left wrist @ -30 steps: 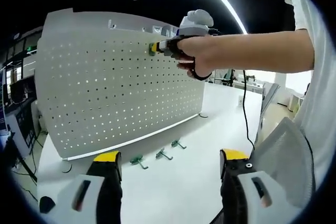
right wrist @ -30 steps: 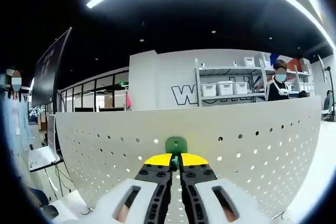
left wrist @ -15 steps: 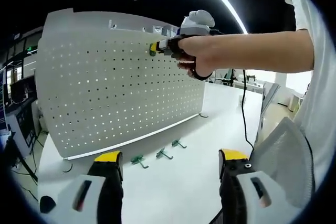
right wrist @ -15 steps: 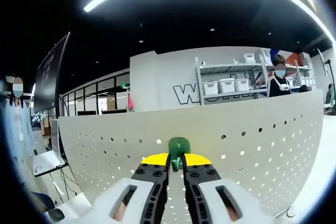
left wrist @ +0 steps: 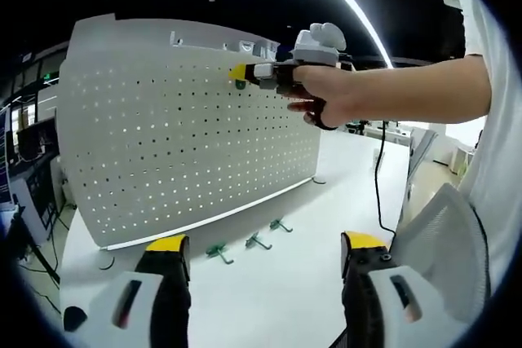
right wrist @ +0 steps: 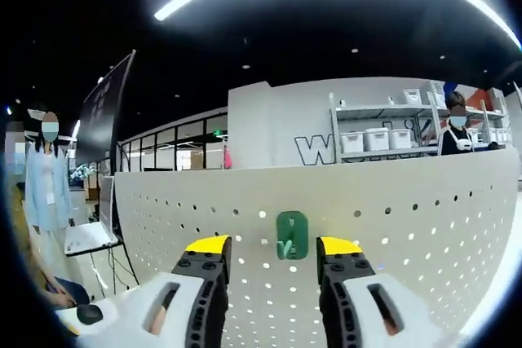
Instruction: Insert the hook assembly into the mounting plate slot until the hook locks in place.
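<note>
- The green hook point(right wrist: 291, 235) hung on the white pegboard point(right wrist: 408, 226) near its upper edge, seen in the right gripper view between the two jaws and touched by neither.
- The right tool point(right wrist: 272, 247) was released, its yellow-tipped jaws standing wide apart on either side of the hook.
- In the left gripper view the right tool point(left wrist: 239, 73) was held by a hand point(left wrist: 326, 95) close against the upper part of the pegboard point(left wrist: 163, 136), with the hook point(left wrist: 240, 84) showing as a small green spot just beside its tip.
- The left tool point(left wrist: 265, 244) was released, its jaws spread and holding nothing, low above the table point(left wrist: 285, 283).
- Three spare hooks point(left wrist: 249, 242) lay in a row on the table, near the foot of the pegboard.
- Shelves with white bins point(right wrist: 379, 138) stood behind the pegboard.
</note>
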Tool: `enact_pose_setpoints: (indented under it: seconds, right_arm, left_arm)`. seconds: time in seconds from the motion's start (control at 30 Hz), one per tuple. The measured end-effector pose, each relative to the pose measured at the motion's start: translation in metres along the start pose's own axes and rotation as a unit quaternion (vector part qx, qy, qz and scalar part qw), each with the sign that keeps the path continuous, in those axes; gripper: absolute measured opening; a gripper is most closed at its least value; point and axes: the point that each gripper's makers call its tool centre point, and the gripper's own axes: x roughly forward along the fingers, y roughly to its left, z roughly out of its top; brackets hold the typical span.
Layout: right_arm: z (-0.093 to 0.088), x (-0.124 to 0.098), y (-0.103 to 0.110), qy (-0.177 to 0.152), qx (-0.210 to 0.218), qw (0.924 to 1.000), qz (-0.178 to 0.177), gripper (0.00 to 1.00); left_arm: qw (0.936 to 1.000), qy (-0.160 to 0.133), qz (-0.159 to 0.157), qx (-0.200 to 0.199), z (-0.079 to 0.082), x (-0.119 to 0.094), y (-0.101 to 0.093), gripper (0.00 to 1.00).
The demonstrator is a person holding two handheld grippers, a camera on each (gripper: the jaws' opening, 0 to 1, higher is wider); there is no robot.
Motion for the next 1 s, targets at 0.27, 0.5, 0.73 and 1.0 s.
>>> enact_pose_setpoints:
  seconds: [0.27,0.5,0.73,1.0]
  right_arm:
    - [0.001,-0.005,-0.001,-0.002,-0.003,0.9996,0.028,0.50]
    - [0.004,-0.008,0.000,-0.005,-0.015,0.9986,0.050,0.50]
    - [0.008,-0.019,0.006,-0.022,-0.024,0.9944,0.101,0.52]
    - [0.002,-0.043,0.004,-0.024,-0.013,0.9915,0.127,0.54]
  left_arm:
    - [1.0000,0.001,-0.003,0.001,0.000,0.001,-0.002,0.78]
    - [1.0000,-0.001,-0.003,-0.001,0.001,0.001,-0.002,0.78]
    - [1.0000,-0.002,-0.004,0.001,0.001,0.003,-0.002,0.78]
    - [1.0000,0.002,-0.006,0.000,-0.002,0.005,0.000,0.78]
